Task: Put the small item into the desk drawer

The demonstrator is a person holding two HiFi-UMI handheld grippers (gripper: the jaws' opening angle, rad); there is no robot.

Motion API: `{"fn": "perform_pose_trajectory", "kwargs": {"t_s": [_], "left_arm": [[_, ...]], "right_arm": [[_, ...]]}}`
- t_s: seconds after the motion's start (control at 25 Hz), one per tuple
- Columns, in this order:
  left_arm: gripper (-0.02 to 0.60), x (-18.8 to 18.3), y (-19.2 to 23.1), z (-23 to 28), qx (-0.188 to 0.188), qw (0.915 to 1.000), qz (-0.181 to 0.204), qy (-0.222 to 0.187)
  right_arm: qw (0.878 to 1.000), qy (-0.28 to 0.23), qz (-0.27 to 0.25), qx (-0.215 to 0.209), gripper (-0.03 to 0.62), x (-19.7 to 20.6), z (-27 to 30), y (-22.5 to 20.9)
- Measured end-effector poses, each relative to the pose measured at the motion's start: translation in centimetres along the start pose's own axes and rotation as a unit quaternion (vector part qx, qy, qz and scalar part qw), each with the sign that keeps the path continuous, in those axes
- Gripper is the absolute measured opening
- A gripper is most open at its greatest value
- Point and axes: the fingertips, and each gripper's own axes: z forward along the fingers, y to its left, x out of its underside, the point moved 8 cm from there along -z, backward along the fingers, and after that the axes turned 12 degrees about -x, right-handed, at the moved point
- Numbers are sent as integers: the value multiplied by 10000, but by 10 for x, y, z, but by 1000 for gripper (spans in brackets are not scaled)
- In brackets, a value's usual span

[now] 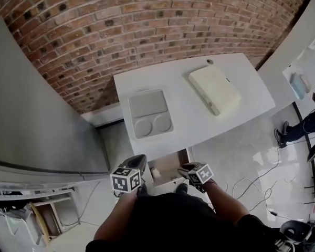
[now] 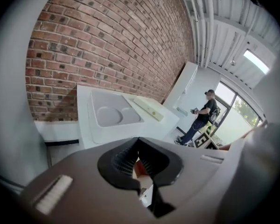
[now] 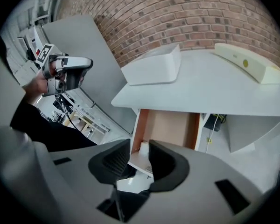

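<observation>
Under the white desk's [image 1: 199, 117] front edge the desk drawer [image 1: 172, 163] stands pulled out, its brown inside showing in the right gripper view [image 3: 170, 125]. A small white item [image 1: 155, 172] lies in the drawer's near left corner. My right gripper [image 1: 185, 168] hangs just right of the drawer front, open. In its own view the small white item [image 3: 143, 148] shows beyond the gap between the jaws of the right gripper [image 3: 140, 146], apart from the pads. My left gripper [image 1: 138, 161] hovers left of the drawer. In its own view the left gripper's [image 2: 138, 141] tips meet, shut on nothing.
On the desk lie a grey tray [image 1: 149, 112] with two round recesses and a cream box [image 1: 214, 89]. A brick wall [image 1: 147, 25] backs the desk and a grey panel [image 1: 37, 114] stands at its left. A person [image 1: 299, 127] stands at the right, with cables [image 1: 262, 193] on the floor.
</observation>
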Motion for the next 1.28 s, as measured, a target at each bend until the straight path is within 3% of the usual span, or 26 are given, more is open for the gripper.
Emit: {"fn": "perform_pose_trajectory", "kwargs": {"t_s": [0.12,0.44,0.56,0.88,1.04,1.28], "left_arm": [[12,-12,-32,2,-244,9991,-204,-286],[12,-27,-99,-25,-786,9933,-114,-837],[12,-26,-112,-39,-907,9912,-129,-954],[12,-24,-118,-73,-912,9886,189,-1186],[12,-39,-113,-93,-926,9846,391,-1427],[12,-57,-109,-118,-1058,9725,1141,-1732]], "right_arm": [[9988,-461,-134,-57,117,-4,-43,-7],[9895,-1343,-91,-526,60,32,-127,-15],[9854,-1548,-495,-513,35,32,-149,-18],[9368,-3109,-1550,-409,14,-34,-221,37],[9170,-3335,-2186,-63,14,-56,-245,80],[8954,-3771,-2360,-194,12,-74,-257,126]]}}
